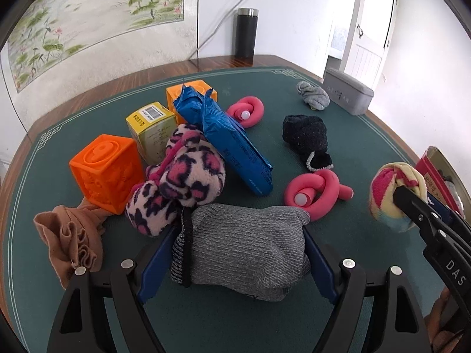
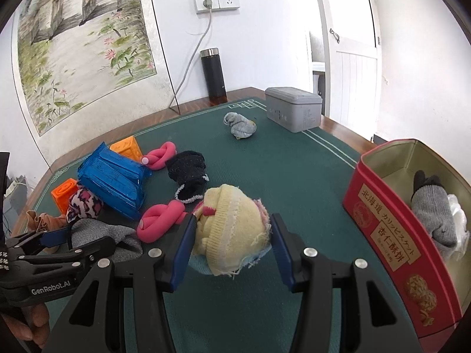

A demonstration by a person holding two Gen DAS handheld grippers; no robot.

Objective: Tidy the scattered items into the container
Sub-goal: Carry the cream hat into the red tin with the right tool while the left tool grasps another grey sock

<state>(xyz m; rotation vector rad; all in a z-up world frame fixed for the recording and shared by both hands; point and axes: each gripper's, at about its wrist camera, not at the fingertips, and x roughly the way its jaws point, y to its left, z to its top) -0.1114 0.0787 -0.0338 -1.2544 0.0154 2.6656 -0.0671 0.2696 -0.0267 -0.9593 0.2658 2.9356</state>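
Note:
My left gripper [image 1: 238, 235] is shut on a grey knit sock roll [image 1: 244, 253], held just above the green mat; it also shows in the right wrist view [image 2: 112, 235]. My right gripper [image 2: 232, 220] is shut on a yellow, pink and blue sock ball [image 2: 232, 229], which also shows in the left wrist view [image 1: 394, 197]. The red biscuit tin [image 2: 391, 235] stands open at the right and holds a grey sock [image 2: 432, 214] and something white. Its edge shows in the left wrist view [image 1: 435, 173].
On the green mat [image 2: 294, 170] lie a leopard-print sock [image 1: 182, 176], two orange cubes [image 1: 109, 170], a yellow box [image 1: 153, 132], a blue packet [image 1: 232, 144], two pink foam curlers [image 1: 315, 191], a black sock [image 1: 306, 135], a tan stocking [image 1: 67, 235], a grey sock [image 2: 241, 126]. A grey tin [image 2: 294, 111] and black flask [image 2: 213, 73] stand behind.

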